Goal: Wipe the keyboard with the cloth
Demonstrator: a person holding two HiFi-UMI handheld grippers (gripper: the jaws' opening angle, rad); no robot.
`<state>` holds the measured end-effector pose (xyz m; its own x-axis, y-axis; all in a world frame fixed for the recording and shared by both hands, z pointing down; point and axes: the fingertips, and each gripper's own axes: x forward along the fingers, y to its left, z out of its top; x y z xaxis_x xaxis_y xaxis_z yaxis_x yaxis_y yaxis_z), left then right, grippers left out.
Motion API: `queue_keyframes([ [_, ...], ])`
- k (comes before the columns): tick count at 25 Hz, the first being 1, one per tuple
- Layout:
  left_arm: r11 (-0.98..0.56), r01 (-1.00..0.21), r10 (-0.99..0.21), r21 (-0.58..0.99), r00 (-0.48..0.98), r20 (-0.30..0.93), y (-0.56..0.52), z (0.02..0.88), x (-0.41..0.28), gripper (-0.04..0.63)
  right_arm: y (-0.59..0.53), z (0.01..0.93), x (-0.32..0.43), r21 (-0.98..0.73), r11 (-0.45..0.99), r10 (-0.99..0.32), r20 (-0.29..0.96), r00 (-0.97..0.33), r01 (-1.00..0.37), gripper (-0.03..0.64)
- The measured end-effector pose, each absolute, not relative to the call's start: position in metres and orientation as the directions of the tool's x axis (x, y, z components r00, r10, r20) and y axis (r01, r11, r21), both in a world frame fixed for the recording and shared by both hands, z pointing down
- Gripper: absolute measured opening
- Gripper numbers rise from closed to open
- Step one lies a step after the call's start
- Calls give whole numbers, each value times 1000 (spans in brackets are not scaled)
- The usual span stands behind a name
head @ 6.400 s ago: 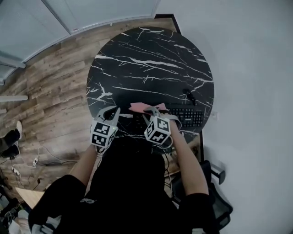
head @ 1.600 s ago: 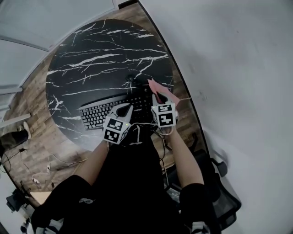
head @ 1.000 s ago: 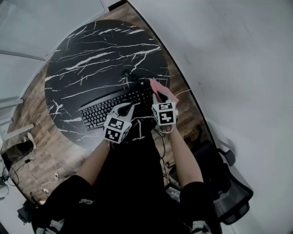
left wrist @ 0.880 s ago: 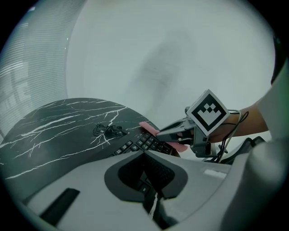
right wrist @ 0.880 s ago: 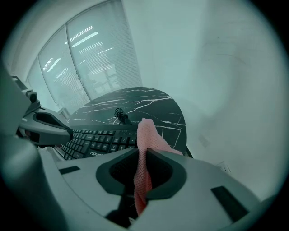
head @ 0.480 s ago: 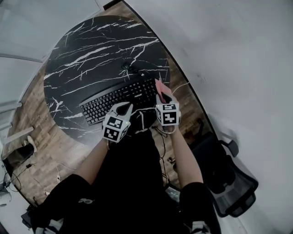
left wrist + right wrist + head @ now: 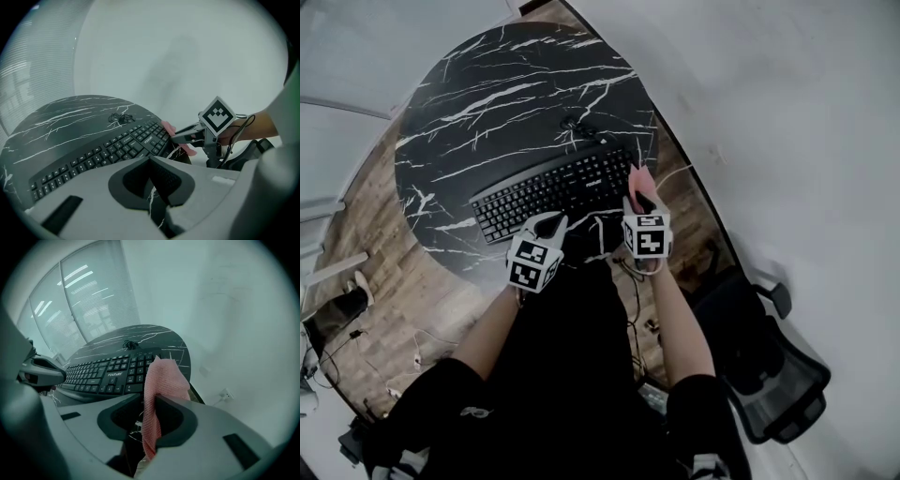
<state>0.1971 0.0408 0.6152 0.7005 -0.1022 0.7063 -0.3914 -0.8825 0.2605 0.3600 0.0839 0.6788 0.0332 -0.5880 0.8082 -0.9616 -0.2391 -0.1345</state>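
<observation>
A black keyboard [image 7: 553,187] lies near the front edge of the round black marble table [image 7: 516,84]. My right gripper [image 7: 637,199] hangs at the keyboard's right end with a pink cloth [image 7: 639,180] between its jaws. Its jaws have just been opening. In the right gripper view the cloth [image 7: 161,385] drapes down the right jaw, and a dark gap separates it from the left jaw. My left gripper [image 7: 551,223] is shut and empty, just in front of the keyboard's near edge. The left gripper view shows the keyboard [image 7: 103,154] and the right gripper [image 7: 180,137].
A coiled black cable [image 7: 572,122] lies on the table behind the keyboard. A black office chair [image 7: 769,375] stands at the lower right by the white wall. Wood floor [image 7: 384,253] surrounds the table on the left.
The cloth has travelled from the keyboard's left end to its right end. Over the last second both grippers drew back a little toward the table's near edge.
</observation>
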Motion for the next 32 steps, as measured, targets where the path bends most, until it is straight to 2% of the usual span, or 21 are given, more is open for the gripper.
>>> queue_keyframes([
  [5, -878, -405, -117, 256, 700, 705, 41, 615, 183, -2, 88, 686, 344, -128, -221, -568, 822, 21, -967, 94],
  [11, -862, -437, -136, 259, 689, 712, 37, 620, 160, -2, 89, 683, 333, -87, -207, -529, 848, 37, -975, 40],
  [32, -758, -586, -246, 286, 663, 707, 21, 631, 56, -2, 64, 675, 254, -14, -40, -505, 863, 8, -999, 29],
])
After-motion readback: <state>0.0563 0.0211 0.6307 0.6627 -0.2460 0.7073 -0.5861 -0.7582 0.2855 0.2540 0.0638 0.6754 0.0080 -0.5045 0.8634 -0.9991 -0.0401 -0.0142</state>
